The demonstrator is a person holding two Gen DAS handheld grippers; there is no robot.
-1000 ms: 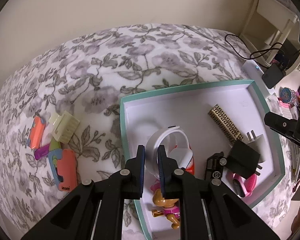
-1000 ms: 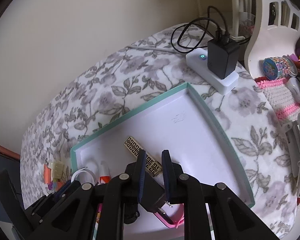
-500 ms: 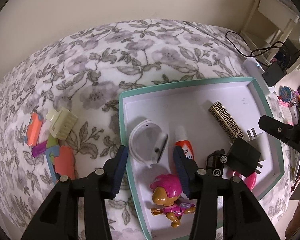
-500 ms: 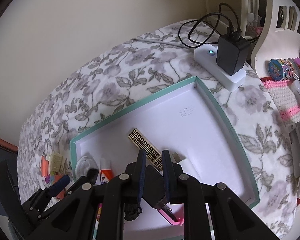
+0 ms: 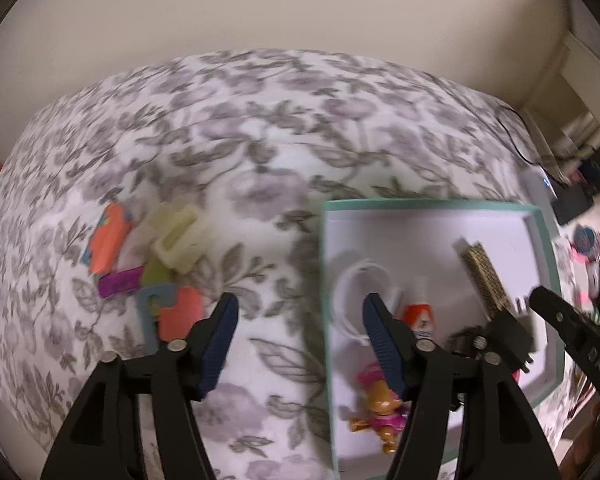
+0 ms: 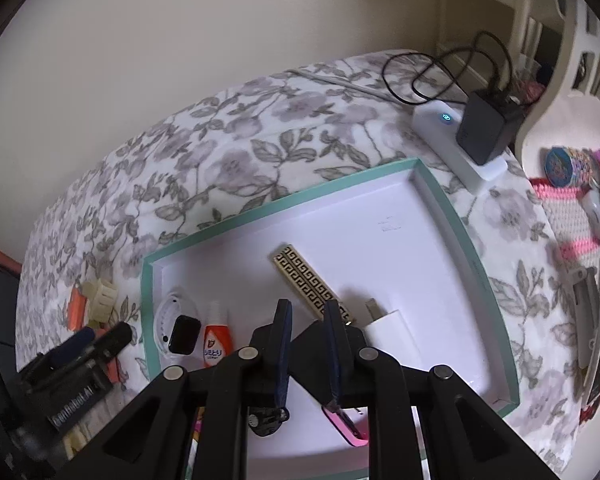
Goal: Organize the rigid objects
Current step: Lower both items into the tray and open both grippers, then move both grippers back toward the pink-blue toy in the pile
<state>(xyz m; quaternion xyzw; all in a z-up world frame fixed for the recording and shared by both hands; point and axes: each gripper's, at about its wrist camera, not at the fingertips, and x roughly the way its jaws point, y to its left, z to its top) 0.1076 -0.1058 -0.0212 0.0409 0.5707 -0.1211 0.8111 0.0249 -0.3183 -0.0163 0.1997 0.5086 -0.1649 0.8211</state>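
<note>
Left gripper (image 5: 298,326): jaws opening, standing wide apart with nothing between them, straddling the left wall of the tray (image 5: 540,216). One pad is over the floral bedspread (image 5: 260,128), the other over the tray's interior.

Right gripper (image 6: 306,320): jaws closed and gripping a black plug adapter (image 6: 312,340), held low over the tray's lower centre.

Tray contents, right wrist view: a white smartwatch (image 6: 176,322) lies at the lower left corner, an orange-and-white tube (image 6: 216,340) just beside it on the right, a gold-and-black patterned bar (image 6: 310,282) lies diagonally in the middle, and a white plug (image 6: 388,320) sits to the right of the jaws. A pink item (image 6: 346,424) shows partly below the jaws. In the left wrist view a small toy figure (image 5: 380,412) lies at the tray's lower edge.

Outside the tray, at the left of the left wrist view, a cluster rests on the bedspread: an orange piece (image 5: 108,242), a cream clip (image 5: 176,238), a purple piece (image 5: 120,282).

At the upper right of the right wrist view, a white power strip (image 6: 448,140) carries a black charger (image 6: 486,128).
</note>
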